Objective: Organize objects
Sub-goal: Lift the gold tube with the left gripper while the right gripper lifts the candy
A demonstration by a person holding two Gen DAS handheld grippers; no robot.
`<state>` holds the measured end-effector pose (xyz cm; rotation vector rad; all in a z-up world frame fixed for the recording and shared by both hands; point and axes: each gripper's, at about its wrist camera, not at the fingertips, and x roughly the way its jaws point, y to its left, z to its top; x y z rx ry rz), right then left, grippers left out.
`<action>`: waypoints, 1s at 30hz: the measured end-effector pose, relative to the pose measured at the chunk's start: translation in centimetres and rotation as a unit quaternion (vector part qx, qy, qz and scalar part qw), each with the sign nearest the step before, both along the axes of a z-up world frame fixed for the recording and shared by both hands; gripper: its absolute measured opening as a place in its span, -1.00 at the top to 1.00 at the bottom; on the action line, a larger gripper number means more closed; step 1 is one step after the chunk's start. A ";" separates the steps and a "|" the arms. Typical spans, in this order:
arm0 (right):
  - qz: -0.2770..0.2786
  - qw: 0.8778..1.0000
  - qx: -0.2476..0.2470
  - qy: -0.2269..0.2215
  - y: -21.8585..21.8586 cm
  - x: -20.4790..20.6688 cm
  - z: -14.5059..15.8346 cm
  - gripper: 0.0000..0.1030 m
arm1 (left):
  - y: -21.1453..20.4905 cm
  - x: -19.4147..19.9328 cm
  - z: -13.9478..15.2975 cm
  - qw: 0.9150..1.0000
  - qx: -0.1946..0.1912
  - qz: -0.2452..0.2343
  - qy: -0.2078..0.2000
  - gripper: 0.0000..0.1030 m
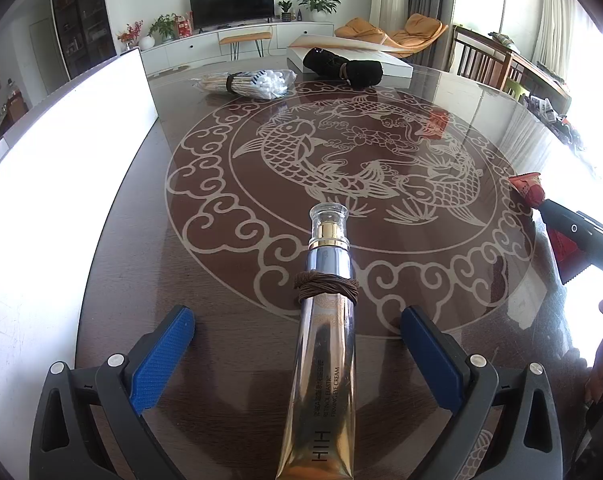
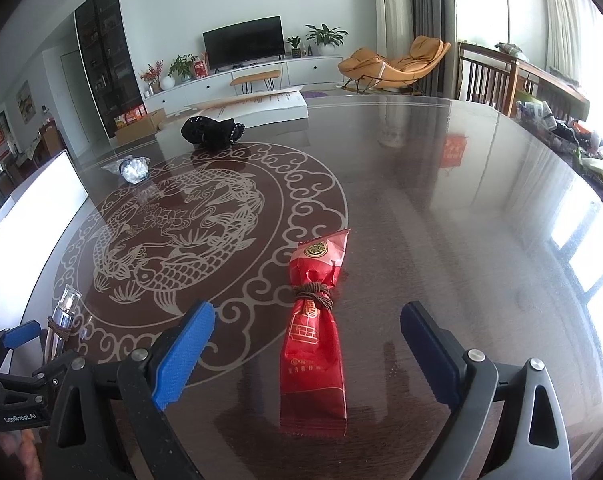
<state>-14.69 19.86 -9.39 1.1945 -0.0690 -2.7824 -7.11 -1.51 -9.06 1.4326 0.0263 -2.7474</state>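
- Bench (image 1: 221,280), left view: glossy dark top with a pale fish pattern; TV (image 1: 231,3) and orange chair (image 1: 401,32) in the room behind.
- Left claw (image 1: 297,344) released; cream tube (image 1: 325,352), bound with cord, lies between its pads, untouched.
- Swabs (image 1: 253,80), black bundle (image 1: 345,66) and white box (image 1: 385,60) lie far off.
- Right view: right claw (image 2: 307,344) released, astride a cord-tied red packet (image 2: 313,344) lying flat on the bench.

The left hand-held gripper (image 1: 297,354) has dark grey, triangular-cutout arms with silver round screws and blue ribbed pads (image 1: 161,356). The right hand-held gripper (image 2: 307,354) is built alike. At the lower left of the right wrist view, the other tool's black body reads, seemingly, "GenRobot.AI".
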 end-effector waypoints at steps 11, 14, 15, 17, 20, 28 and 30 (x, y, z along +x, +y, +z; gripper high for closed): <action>-0.023 0.998 -0.053 0.000 1.9 -0.1 -0.1 -0.84 | 0.0 0.0 0.0 1.000 0.000 0.000 0.000 -1.00; -0.030 0.997 -0.072 0.006 2.6 0.2 0.1 -0.84 | 0.0 0.0 0.0 1.000 0.001 0.000 -0.002 -1.00; -0.036 0.996 -0.085 0.010 3.1 0.4 0.3 -0.84 | 0.0 -0.1 0.0 1.000 0.001 -0.003 -0.006 -1.00; -0.054 0.988 -0.144 -0.002 5.0 0.8 0.4 -0.84 | -0.1 -0.3 0.1 1.000 0.004 -0.011 -0.023 -1.00; -0.082 0.980 -0.164 -0.070 6.7 0.2 -0.2 -0.84 | 0.0 -0.6 0.2 0.998 0.003 -0.037 -0.052 -1.00; 0.003 0.981 -0.013 -0.191 0.9 -5.5 -0.4 -0.57 | 0.3 -0.4 1.2 0.997 -0.001 -0.073 -0.019 0.50; 0.018 0.980 0.047 -0.195 -0.4 -5.9 -0.5 -0.03 | -0.4 -0.1 1.2 0.998 0.011 -0.067 -0.016 0.52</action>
